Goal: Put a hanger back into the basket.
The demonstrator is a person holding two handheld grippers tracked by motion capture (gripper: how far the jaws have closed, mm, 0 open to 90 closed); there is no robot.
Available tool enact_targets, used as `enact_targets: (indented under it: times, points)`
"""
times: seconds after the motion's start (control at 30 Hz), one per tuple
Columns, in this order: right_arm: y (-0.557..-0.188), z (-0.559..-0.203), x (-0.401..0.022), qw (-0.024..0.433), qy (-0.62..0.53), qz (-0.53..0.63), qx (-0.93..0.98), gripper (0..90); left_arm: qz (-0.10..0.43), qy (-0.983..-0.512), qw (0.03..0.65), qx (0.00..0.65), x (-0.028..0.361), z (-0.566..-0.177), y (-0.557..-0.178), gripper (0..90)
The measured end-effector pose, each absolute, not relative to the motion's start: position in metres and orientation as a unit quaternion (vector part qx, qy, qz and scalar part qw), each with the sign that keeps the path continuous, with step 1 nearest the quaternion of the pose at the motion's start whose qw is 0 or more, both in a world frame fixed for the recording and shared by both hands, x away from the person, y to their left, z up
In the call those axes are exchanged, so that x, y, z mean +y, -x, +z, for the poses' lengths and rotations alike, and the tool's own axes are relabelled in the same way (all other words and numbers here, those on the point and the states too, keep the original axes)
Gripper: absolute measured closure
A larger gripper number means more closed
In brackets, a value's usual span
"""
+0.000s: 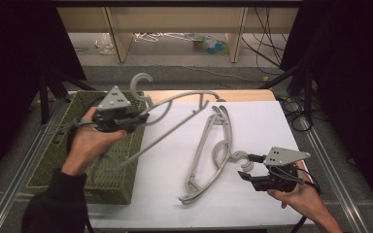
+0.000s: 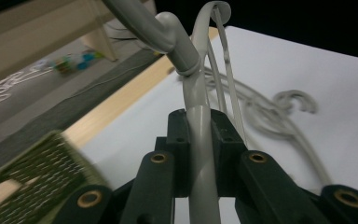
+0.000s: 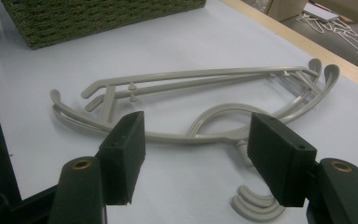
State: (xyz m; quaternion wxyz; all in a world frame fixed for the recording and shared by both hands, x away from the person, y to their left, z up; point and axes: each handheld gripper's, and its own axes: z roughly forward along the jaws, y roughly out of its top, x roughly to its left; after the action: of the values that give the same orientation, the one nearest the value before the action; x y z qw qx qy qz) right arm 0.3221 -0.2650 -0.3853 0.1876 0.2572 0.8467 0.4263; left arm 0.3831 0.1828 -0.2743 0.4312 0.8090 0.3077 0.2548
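Note:
My left gripper [image 1: 128, 119] is shut on a grey plastic hanger [image 1: 184, 109] and holds it in the air over the basket's right edge and the white table top, hook [image 1: 141, 82] up. In the left gripper view the jaws pinch the hanger's bar [image 2: 199, 140]. Two or three more grey hangers [image 1: 213, 145] lie stacked on the table top [image 1: 262, 121]. My right gripper [image 1: 246, 170] stands open just right of their hooks [image 1: 240, 158]. In the right gripper view the stack [image 3: 191, 77] lies beyond the wide-apart pads [image 3: 126, 149], and the hooks [image 3: 256, 205] lie low between them, untouched.
A green woven basket [image 1: 73, 160] stands at the table's left, partly under the left hand. A wooden strip [image 1: 243, 94] runs along the table's far edge. Beyond it are floor, wooden shelf legs and cables. Dark curtains flank both sides.

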Motion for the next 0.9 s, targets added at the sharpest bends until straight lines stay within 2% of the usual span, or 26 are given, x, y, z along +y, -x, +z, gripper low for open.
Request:
enact_targets:
  times: [0.03,0.27,0.5,0.9]
  points:
    - [-0.323,-0.386,-0.267,0.187,-0.261,0.426,0.846,35.8,0.272,-0.803,0.422,0.321,0.202,-0.274,-0.385,80.1]
    - [-0.326,-0.393,-0.27,0.179,-0.286,0.428,0.838,28.4,0.318,-0.778,0.414,0.348,0.256,-0.284,-0.39,80.1]
    - [-0.328,-0.397,-0.27,0.17,-0.295,0.426,0.838,26.2,0.34,-0.762,0.404,0.374,0.302,-0.305,-0.39,80.1]
    - [-0.329,-0.4,-0.271,0.165,-0.296,0.423,0.84,25.9,0.349,-0.764,0.392,0.376,0.34,-0.335,-0.39,80.1]
